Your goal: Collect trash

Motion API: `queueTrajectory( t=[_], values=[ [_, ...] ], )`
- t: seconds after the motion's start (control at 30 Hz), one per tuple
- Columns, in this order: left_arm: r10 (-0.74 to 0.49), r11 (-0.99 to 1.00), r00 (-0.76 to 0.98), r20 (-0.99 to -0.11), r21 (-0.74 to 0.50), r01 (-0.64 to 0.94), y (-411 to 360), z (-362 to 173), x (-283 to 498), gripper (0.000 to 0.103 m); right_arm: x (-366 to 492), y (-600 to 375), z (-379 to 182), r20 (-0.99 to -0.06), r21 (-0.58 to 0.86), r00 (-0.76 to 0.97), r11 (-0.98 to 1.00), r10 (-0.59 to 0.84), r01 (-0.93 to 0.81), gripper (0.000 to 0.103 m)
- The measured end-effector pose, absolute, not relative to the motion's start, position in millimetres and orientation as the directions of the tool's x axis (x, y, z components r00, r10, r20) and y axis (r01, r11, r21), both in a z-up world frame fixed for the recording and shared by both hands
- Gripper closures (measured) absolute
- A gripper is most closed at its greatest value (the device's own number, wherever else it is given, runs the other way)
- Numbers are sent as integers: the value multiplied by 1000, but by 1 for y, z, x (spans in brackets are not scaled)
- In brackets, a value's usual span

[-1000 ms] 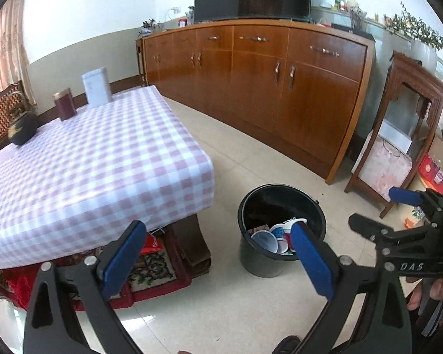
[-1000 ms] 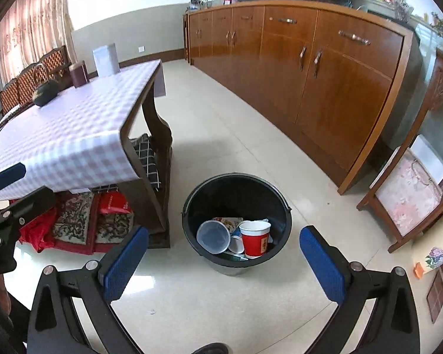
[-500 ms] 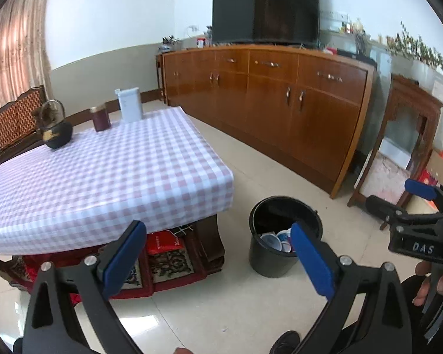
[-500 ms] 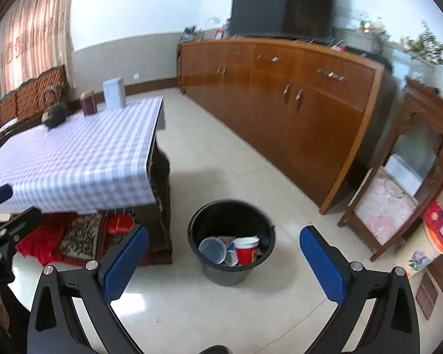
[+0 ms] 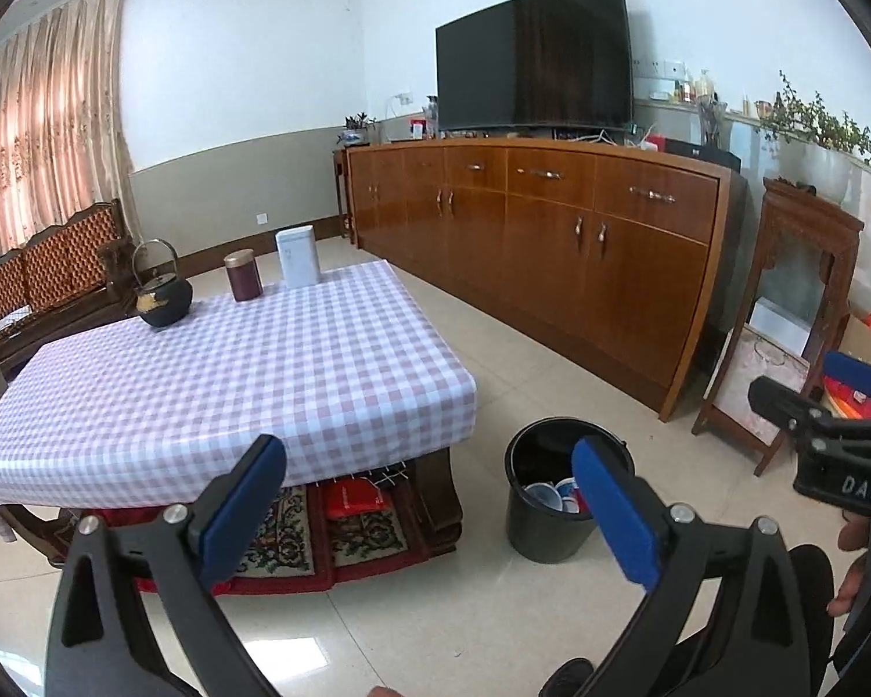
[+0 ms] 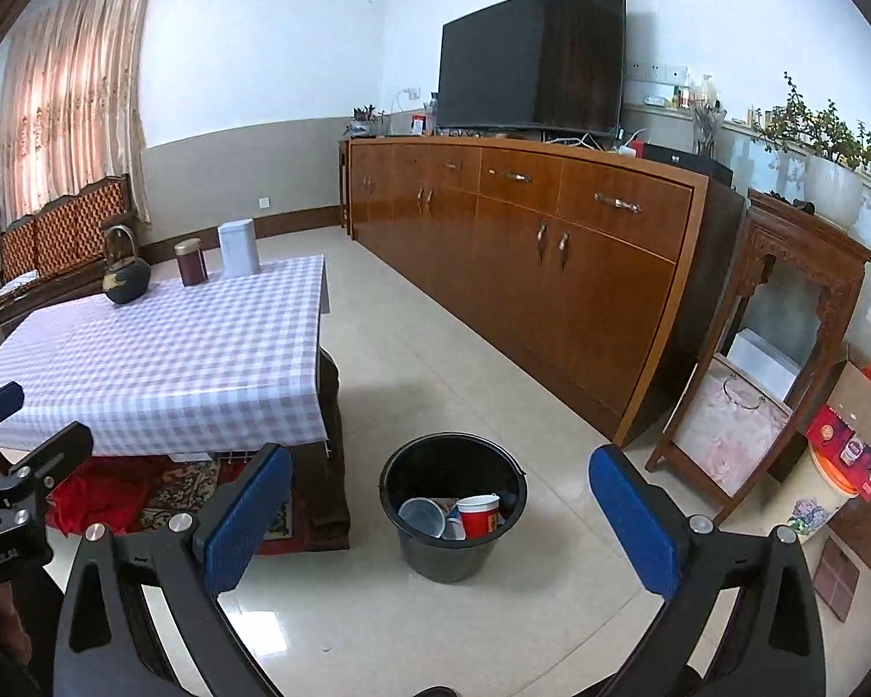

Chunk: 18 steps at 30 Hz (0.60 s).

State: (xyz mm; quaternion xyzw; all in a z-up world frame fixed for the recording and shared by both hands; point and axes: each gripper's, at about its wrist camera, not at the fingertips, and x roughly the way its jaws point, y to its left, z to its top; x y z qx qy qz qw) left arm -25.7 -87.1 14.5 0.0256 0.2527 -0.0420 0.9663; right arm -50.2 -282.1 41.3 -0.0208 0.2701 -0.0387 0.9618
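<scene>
A black bucket (image 6: 453, 546) stands on the tiled floor beside the low table; inside lie a red cup (image 6: 477, 514), a clear plastic cup (image 6: 417, 516) and other scraps. In the left wrist view the same bucket (image 5: 543, 528) sits just right of the table corner. My left gripper (image 5: 429, 505) is open and empty, held high and back from the bucket. My right gripper (image 6: 441, 514) is also open and empty, well above the bucket. Each gripper shows at the edge of the other's view.
The low table with a pink checked cloth (image 5: 249, 372) carries a black teapot (image 5: 162, 299), a dark red tin (image 5: 244, 276) and a white box (image 5: 297, 257). A long wooden sideboard (image 6: 528, 267) with a TV (image 6: 531, 55) lines the wall. A carved wooden stand (image 6: 772, 360) is at right.
Both grippers have lifted and tilted up, away from the bucket, which now looks smaller and lower. The wall and TV have come into view. Both stay open and empty.
</scene>
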Motion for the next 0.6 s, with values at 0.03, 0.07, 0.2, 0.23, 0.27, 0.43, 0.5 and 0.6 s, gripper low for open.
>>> queueTrajectory(
  t=[0.03, 0.07, 0.2, 0.23, 0.27, 0.43, 0.5, 0.6],
  values=[
    [-71, 995, 870, -487, 26, 96, -86, 16, -25, 3, -52, -281, 43, -517, -59, 852, 997, -80, 57, 0],
    [-72, 995, 873, -483, 27, 97, -87, 16, -26, 3, -53, -279, 44, -515, -60, 853, 997, -79, 55, 0],
    [-72, 994, 878, -473, 33, 100, -88, 16, -28, 3, -54, -277, 46, -509, -52, 858, 997, -72, 54, 0],
    [-71, 994, 879, -472, 35, 99, -88, 16, -29, 3, -55, -277, 46, -508, -51, 858, 997, -73, 55, 0],
    [-74, 994, 878, -473, 34, 102, -88, 15, -28, 3, -54, -278, 46, -509, -49, 858, 997, -73, 55, 0],
    [-78, 994, 876, -477, 30, 105, -88, 13, -30, 3, -55, -281, 45, -510, -46, 857, 997, -75, 60, 0],
    [-82, 993, 874, -479, 32, 111, -89, 13, -31, 3, -55, -280, 44, -510, -46, 857, 997, -75, 60, 0],
    [-86, 993, 876, -475, 35, 116, -91, 15, -34, 3, -56, -280, 43, -514, -40, 855, 998, -70, 57, 0]
  ],
)
